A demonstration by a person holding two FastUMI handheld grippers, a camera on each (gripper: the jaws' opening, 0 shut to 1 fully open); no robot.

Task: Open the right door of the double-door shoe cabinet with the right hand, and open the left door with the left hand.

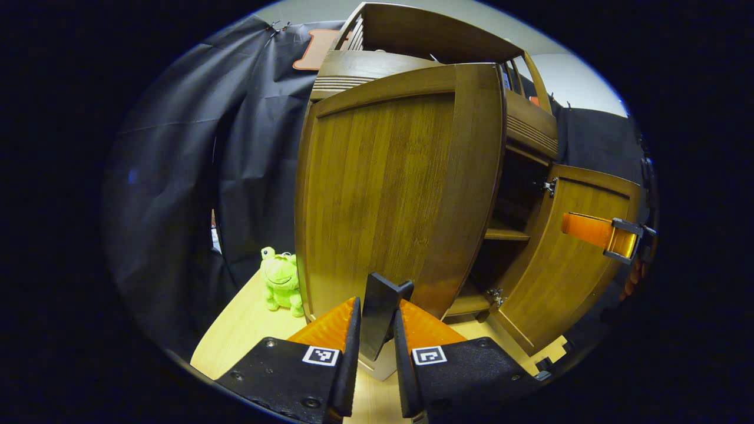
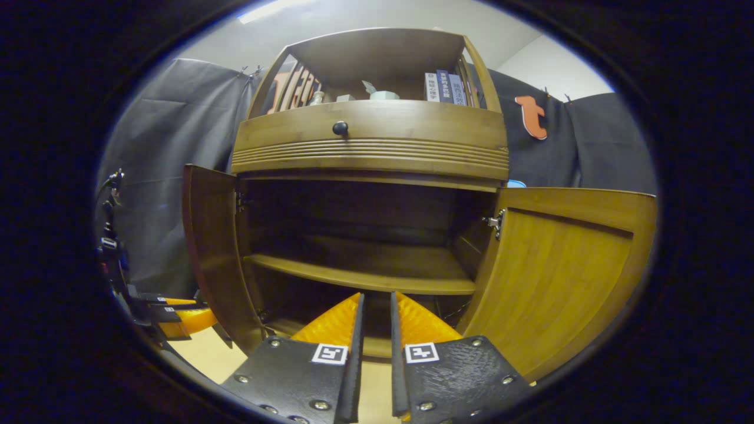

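The wooden shoe cabinet (image 2: 371, 147) stands with both lower doors swung out. In the left gripper view, my left gripper (image 1: 380, 301) is shut on the dark handle (image 1: 383, 312) of the left door (image 1: 389, 194), whose outer face is close in front. The right door (image 1: 565, 277) stands open at the right, with my right gripper (image 1: 612, 235) held in front of its upper part. In the right gripper view, my right gripper (image 2: 377, 297) faces the dark inside and its shelf (image 2: 365, 277), fingers nearly together with nothing between them. The left door (image 2: 209, 247) and right door (image 2: 559, 271) flank it.
A green plush frog (image 1: 281, 280) sits on the light wooden floor (image 1: 235, 335) left of the cabinet. A drawer with a dark knob (image 2: 340, 127) runs above the doors, and books (image 2: 442, 87) and small items stand on the top shelf. Black cloth hangs behind.
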